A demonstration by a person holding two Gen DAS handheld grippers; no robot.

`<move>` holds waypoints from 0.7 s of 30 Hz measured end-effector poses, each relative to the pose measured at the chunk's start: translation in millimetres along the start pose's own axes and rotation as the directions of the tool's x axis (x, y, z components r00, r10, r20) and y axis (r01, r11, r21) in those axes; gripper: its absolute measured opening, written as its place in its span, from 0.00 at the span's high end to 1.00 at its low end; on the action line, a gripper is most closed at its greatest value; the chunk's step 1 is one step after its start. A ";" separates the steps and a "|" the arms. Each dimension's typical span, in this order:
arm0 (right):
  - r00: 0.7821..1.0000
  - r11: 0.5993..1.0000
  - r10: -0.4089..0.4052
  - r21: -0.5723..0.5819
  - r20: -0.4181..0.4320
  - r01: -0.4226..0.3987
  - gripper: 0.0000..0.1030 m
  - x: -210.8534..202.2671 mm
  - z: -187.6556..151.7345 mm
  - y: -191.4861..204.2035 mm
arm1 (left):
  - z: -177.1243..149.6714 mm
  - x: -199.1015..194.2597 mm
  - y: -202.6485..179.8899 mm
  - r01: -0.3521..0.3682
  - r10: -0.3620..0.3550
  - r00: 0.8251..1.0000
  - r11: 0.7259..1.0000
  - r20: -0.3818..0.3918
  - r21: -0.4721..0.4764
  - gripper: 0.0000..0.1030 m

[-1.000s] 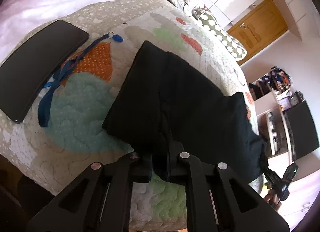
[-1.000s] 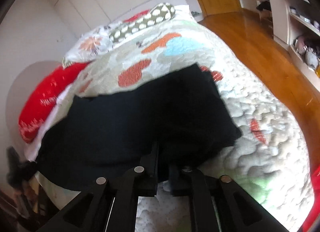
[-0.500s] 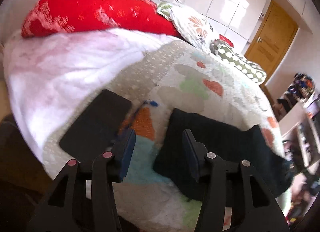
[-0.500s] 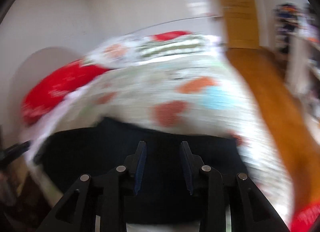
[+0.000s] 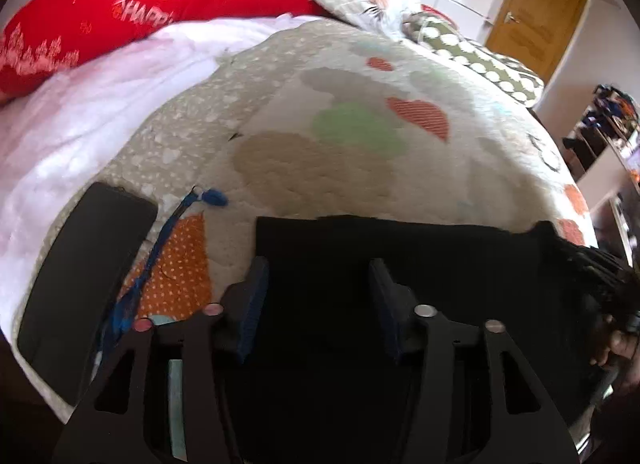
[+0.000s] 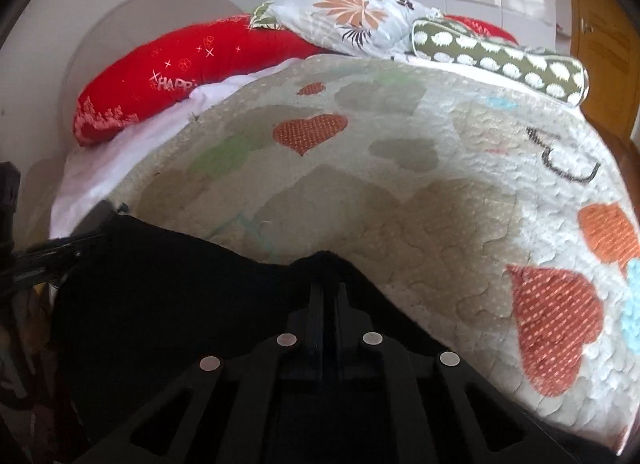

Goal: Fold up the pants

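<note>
The left gripper [image 5: 316,296] now stands with its jaws wide apart and nothing between them; a second ago they were pinched on the near edge of the black pants [image 5: 420,264]. Half a second ago the same jaws were already spread, off to the side over the quilt [image 5: 360,167]; now they hang directly above the dark cloth, whose far edge runs straight across just ahead of the fingertips [image 5: 258,276]. The right gripper [image 6: 327,292] has gone the other way: half a second ago its jaws were parted over the pants, and now they are closed tight on a raised peak of the pants [image 6: 180,284] fabric, which tents up at the tips.

The left wrist view alone shows the black phone [image 5: 80,272] lying flat on the quilt to the left of that gripper, with a blue lanyard [image 5: 160,252] trailing between phone and pants. At its far right the other tool appears as a dark blur, too smeared to read.

The right wrist view alone shows the pinch itself, and the pants spreading from the tips toward the left and down over the near bed edge. Ahead of it lie the quilt [image 6: 400,183], the red pillow [image 6: 180,67], a flowered pillow [image 6: 352,19] and a green spotted bolster [image 6: 500,55]. The left tool is only a dark shape at that frame's left rim.
</note>
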State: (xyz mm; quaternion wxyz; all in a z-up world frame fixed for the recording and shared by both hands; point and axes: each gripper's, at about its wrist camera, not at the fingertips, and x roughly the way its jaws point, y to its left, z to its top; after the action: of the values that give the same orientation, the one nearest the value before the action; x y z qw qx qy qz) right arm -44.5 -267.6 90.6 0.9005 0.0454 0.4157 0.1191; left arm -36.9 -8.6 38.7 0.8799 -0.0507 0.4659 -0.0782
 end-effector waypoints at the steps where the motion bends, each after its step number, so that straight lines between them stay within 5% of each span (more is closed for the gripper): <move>1: 0.999 0.999 -0.041 0.009 -0.003 0.041 0.97 6.2 0.9 -1.6 | -0.6 5.7 6.6 0.005 -0.005 1.000 0.999 -0.006 -0.039 0.34; 6: 0.997 0.995 -0.076 0.063 -0.002 0.076 0.98 21.0 4.8 -8.5 | -6.4 5.5 14.9 0.038 -0.038 0.999 0.997 0.005 -0.072 0.32; 10: 0.993 0.988 -0.111 0.112 0.030 0.107 0.95 -18.2 -5.8 -15.3 | -8.2 -17.1 10.4 0.024 -0.022 0.999 0.998 0.028 -0.058 0.32; 16: 0.985 0.975 -0.167 0.159 0.053 0.157 0.90 -89.2 -69.0 -31.4 | -20.7 -55.6 -4.7 0.067 -0.066 0.992 0.998 0.107 -0.010 0.32; 21: 0.937 0.916 -0.348 0.211 -0.009 0.342 0.86 -110.5 -116.8 -85.1 | -39.5 -48.1 -7.8 0.036 -0.037 0.996 0.999 0.083 0.019 0.32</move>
State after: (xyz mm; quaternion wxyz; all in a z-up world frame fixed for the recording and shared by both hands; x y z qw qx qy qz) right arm -187.4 -379.8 80.9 0.9035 0.0674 0.4144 -0.0865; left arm -97.0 -8.0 56.9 0.8975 -0.0546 0.4269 -0.0961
